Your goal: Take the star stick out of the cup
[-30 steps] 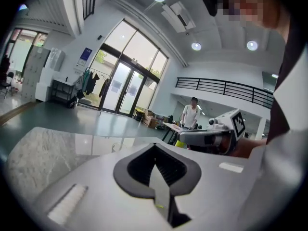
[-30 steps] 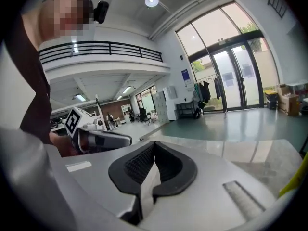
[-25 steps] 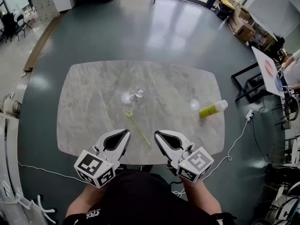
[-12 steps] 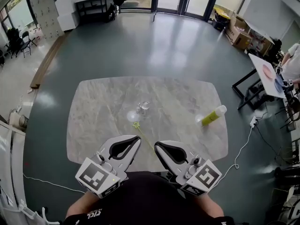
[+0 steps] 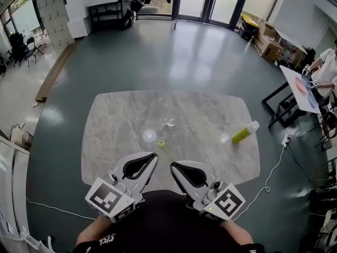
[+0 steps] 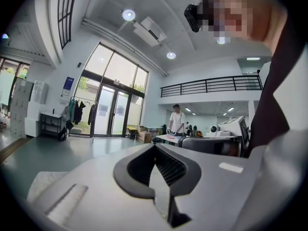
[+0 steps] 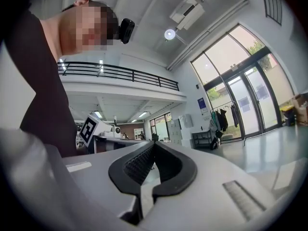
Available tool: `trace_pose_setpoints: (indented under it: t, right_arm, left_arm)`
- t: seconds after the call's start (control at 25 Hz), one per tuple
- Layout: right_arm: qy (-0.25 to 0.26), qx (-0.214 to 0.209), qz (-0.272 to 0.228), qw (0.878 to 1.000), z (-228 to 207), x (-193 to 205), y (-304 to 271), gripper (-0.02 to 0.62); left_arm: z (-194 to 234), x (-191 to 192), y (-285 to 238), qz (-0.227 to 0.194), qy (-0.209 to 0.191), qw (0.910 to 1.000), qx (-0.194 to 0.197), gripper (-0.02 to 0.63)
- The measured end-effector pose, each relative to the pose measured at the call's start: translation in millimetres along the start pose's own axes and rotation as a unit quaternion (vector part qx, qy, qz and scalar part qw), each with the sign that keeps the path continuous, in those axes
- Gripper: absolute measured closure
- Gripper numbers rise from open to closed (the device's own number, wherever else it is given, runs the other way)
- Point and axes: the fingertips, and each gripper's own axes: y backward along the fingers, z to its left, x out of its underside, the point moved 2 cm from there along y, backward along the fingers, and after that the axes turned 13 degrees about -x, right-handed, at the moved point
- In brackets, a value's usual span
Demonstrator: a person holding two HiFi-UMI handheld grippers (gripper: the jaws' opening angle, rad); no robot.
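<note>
A small clear cup point(image 5: 169, 123) sits near the middle of the marble table point(image 5: 116, 136); whether it stands upright is too small to tell. The yellow-green star stick point(image 5: 165, 147) lies flat on the table just in front of the cup, star end toward it and apart from it. My left gripper point(image 5: 154, 156) point(image 6: 155, 146) and right gripper point(image 5: 173, 166) point(image 7: 154, 143) hover side by side over the table's near edge, close to my body. Both are shut with nothing between their pads. Both gripper views look level across the room, so neither shows the table.
A yellow bottle point(image 5: 243, 132) lies on the table's right side. A white cable point(image 5: 271, 167) runs over the floor at the right. A person point(image 5: 329, 70) works at a tilted board point(image 5: 301, 86) at the far right, with boxes point(image 5: 266, 36) behind.
Both grippers have risen and drawn back toward my body, closer together. My head has lifted, so more of the room shows. The star stick and cup stay on the table.
</note>
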Motion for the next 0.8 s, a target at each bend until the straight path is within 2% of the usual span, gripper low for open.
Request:
trace_pose_setpoints:
  t: [0.2, 0.36, 0.68, 0.8]
  right_arm:
    - [0.002, 0.005, -0.004, 1.000, 4, 0, -3, 0.583]
    - [0.005, -0.006, -0.001, 1.000, 10, 2, -6, 0.583]
    - [-0.001, -0.019, 0.006, 1.000, 15, 9, -8, 0.583]
    - [-0.005, -0.021, 0.004, 1.000, 16, 10, -10, 0.583]
  left_arm:
    - [1, -1, 8, 0.004, -0.002, 1.0000, 0.005, 0.604]
    - [5, 1, 13, -0.002, -0.001, 1.0000, -0.004, 0.604]
    - [8, 7, 21, 0.015, 0.003, 0.9996, -0.025, 0.604]
    - [8, 8, 23, 0.010, 0.000, 0.9997, -0.023, 0.604]
